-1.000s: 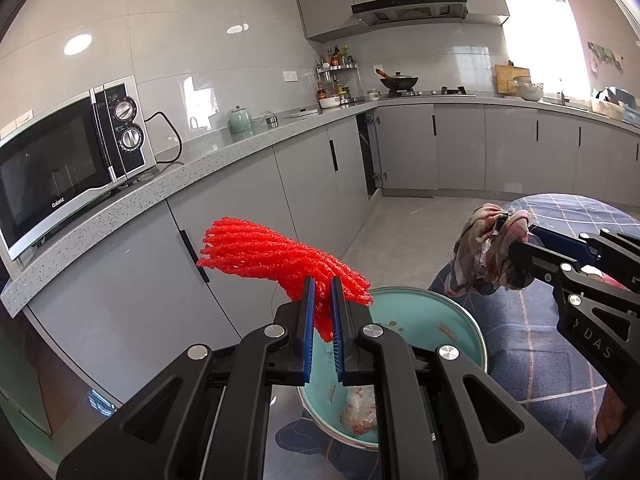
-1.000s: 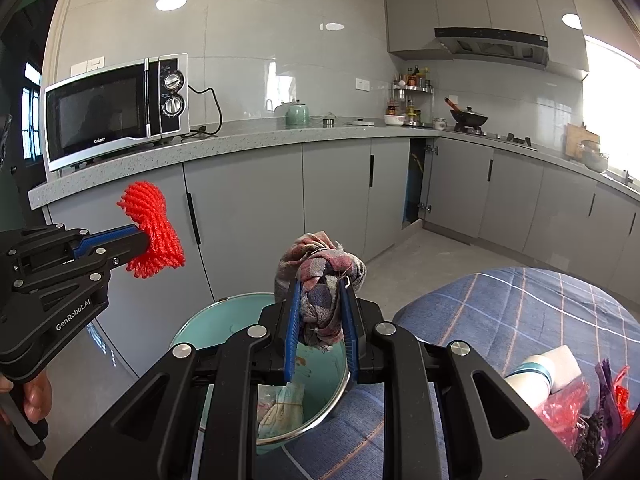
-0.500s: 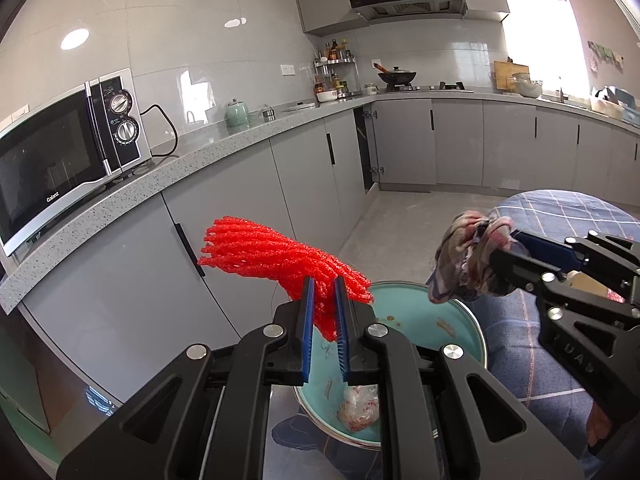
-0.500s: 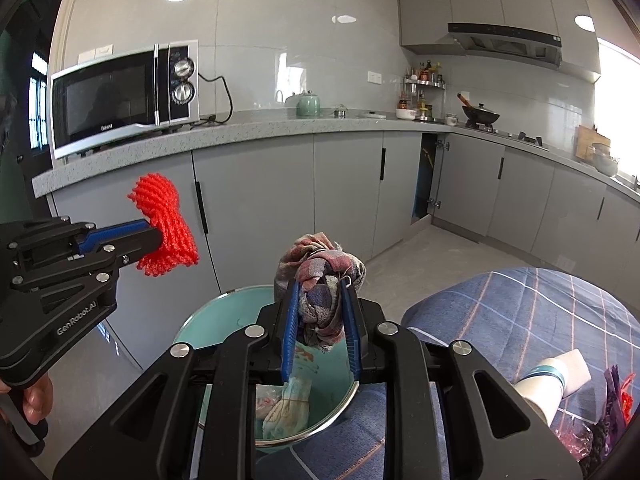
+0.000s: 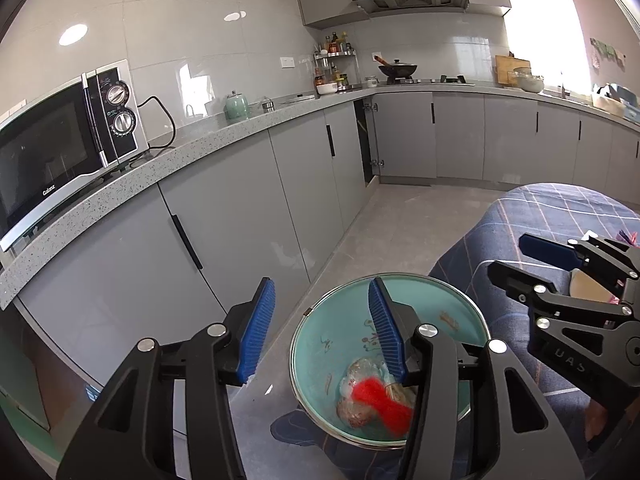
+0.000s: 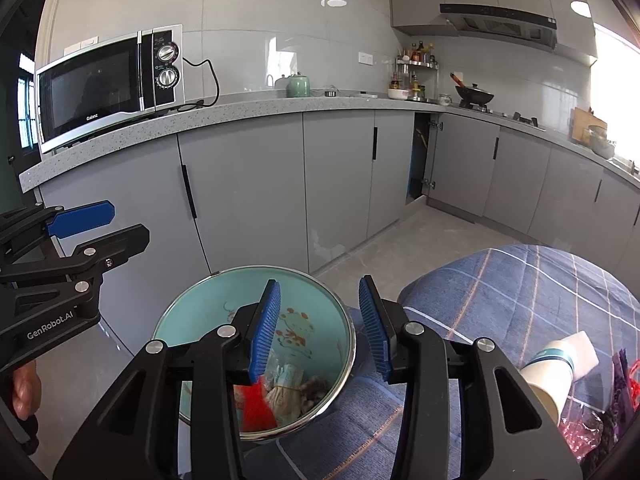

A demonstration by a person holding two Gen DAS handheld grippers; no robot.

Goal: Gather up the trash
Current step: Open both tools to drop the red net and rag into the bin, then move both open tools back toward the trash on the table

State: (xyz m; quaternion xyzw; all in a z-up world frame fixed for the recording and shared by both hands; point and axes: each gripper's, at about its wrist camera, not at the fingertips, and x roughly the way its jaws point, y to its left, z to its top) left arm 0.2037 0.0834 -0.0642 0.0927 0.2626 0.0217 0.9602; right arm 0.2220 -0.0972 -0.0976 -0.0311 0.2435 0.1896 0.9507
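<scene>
Left wrist view: your left gripper (image 5: 322, 322) is released, blue pads (image 5: 258, 326) apart with nothing between them; the jaws have just been opening. The red foam net (image 5: 378, 400) lies inside the teal bin (image 5: 460, 308), low in the bin against its near wall, below and slightly right of your right-hand pad. Its long axis runs from upper left to lower right in this view; the outline is blurred, so which end leads cannot be told. It rests on a pale crumpled wrapper (image 5: 360, 372) at the bin bottom.

Right wrist view: your right gripper (image 6: 320, 324) is also released, jaws just opened, pads clear of everything. The plaid cloth (image 6: 314, 390) sits in the bin (image 6: 192, 308) bottom, a small bunched lump with no clear long axis, directly below the gap between your pads. The red net (image 6: 256, 404) is just left of it, under your left-hand pad, beside a pale folded packet (image 6: 286, 390).

The bin stands on the floor, its rim touching or just beside the near edge of the blue plaid tablecloth (image 6: 520, 292); contact cannot be settled. On that cloth, toward its right edge, a white paper cup (image 6: 560, 368) lies on its side with its mouth pointing lower left, next to red and purple wrappers (image 6: 616, 392).

Your left gripper (image 6: 96, 224) shows at the left edge of the right wrist view, level with the bin and apart from it; your fingers (image 6: 24, 388) wrap its handle.
</scene>
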